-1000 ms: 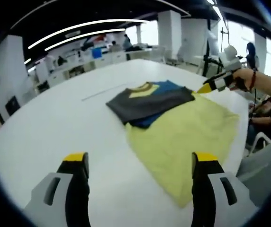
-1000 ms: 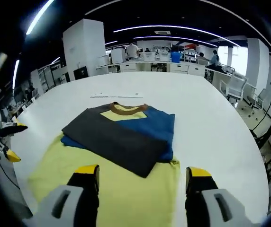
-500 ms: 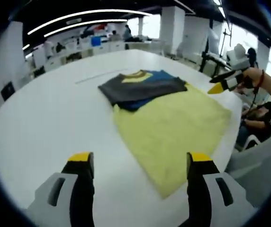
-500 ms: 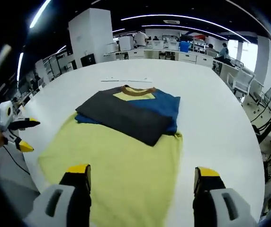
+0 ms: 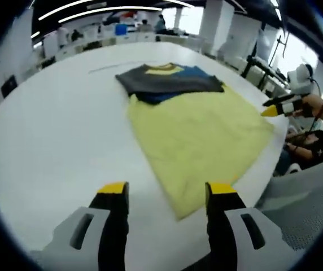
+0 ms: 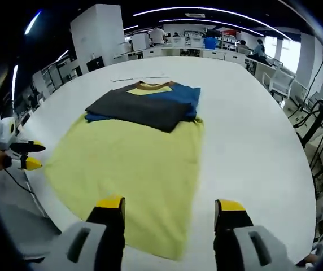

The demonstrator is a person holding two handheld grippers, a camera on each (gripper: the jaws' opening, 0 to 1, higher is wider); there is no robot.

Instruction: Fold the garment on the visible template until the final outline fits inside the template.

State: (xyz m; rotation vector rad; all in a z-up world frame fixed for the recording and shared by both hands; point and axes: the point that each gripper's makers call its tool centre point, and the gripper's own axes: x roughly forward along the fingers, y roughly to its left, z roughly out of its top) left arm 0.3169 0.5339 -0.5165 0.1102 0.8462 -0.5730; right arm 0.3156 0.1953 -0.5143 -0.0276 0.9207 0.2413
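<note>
Yellow fabric forms the lower body of the garment (image 5: pixel 198 141), which lies flat on the white table (image 5: pixel 48 130); its upper part — blue, with a dark grey sleeve folded across it and a brown collar — sits at the far end. The left gripper (image 5: pixel 164 189) is spread apart and holds nothing, positioned above the garment's near corner. The right gripper (image 6: pixel 170 203) is likewise spread and unloaded, hovering over the near hem (right gripper view). In the left gripper view, the right gripper appears past the table's edge — held in a hand (image 5: pixel 314 107).
</note>
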